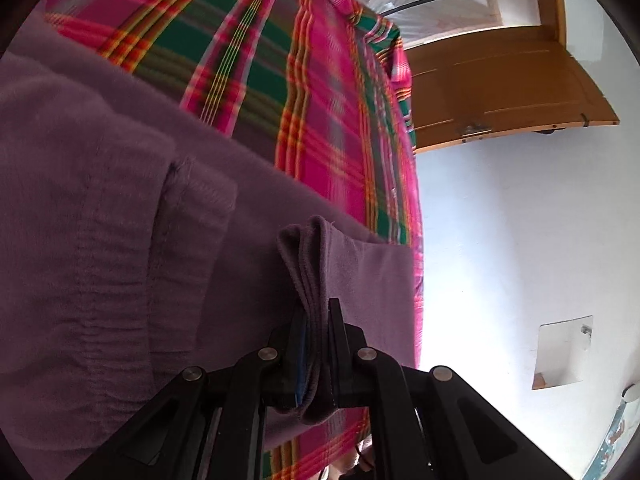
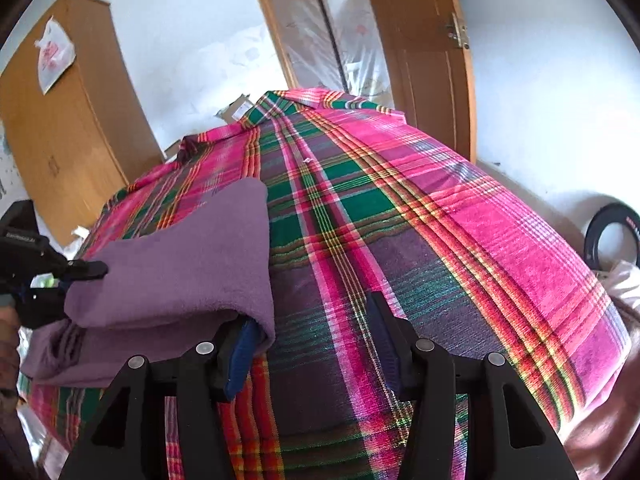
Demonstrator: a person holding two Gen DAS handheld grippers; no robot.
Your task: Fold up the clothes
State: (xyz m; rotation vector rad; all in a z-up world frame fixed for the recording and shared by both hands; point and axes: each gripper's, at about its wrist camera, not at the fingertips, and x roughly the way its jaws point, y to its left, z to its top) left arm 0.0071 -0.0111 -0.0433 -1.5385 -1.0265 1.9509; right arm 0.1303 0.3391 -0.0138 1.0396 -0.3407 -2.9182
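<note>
While our left gripper (image 1: 316, 344) has its jaws clamped on a folded edge of the purple garment (image 1: 100, 220), our right gripper (image 2: 316, 340) hangs beside it, jaws spread and empty. We see the garment lying doubled over on the plaid blanket (image 2: 400, 220).

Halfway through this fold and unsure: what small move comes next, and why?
Probably open the left gripper: its fingers pinch a bunched edge of the purple garment, already doubled over on the plaid cloth. The right gripper is already open.
</note>
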